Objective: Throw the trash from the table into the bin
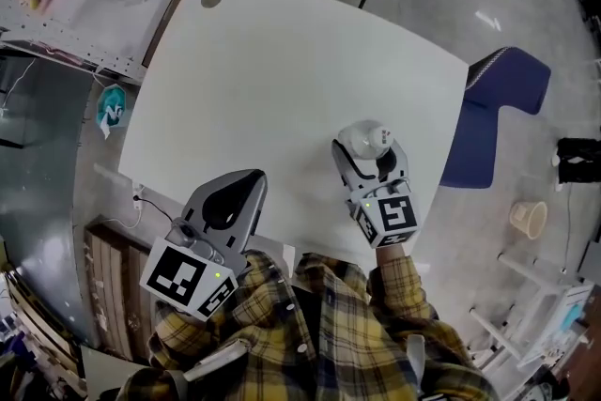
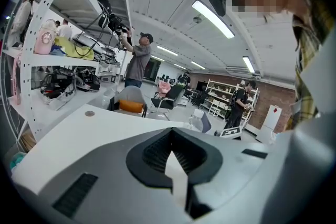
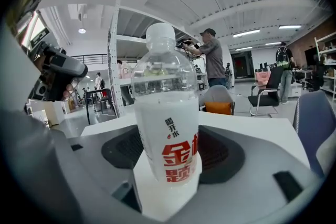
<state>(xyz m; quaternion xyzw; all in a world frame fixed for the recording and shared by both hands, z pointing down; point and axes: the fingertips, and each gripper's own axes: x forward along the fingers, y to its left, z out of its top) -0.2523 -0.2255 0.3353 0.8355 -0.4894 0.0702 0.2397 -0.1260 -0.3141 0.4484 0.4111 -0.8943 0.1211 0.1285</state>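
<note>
clear plastic water bottle [image 3: 167,128], white cap on, white label with red print, standing upright on the white table [image 1: 282,61], lower right of the tabletop in the head view, close to the edge nearest the person. it appears empty or nearly so above the label, though the label hides what lies behind it; judged light, thin-walled and springy, smooth and rather slippery, apt to tip or skid if nudged off-centre and to crumple under a hard squeeze, but not fragile. the best hold is judged to be across the labelled mid-body, where the wall is straight and the printed sleeve offers some friction, rather than at the tapering shoulder or the cap.

right gripper [image 1: 368,155]: jaws spread wide, one on either side of the bottle at label height; pads near the sides, with no press on the plastic visible.

left gripper [image 1: 252,178]: lower left in the head view, over the near table edge, well apart from the bottle; jaws closed together at the tips, nothing between them.

surroundings: a small pale container [image 1: 529,219] on the floor at the right edge of the head view, possibly the bin; a blue chair [image 1: 498,108] just beside the table's right edge; the rest of the tabletop shows no other loose item
</note>
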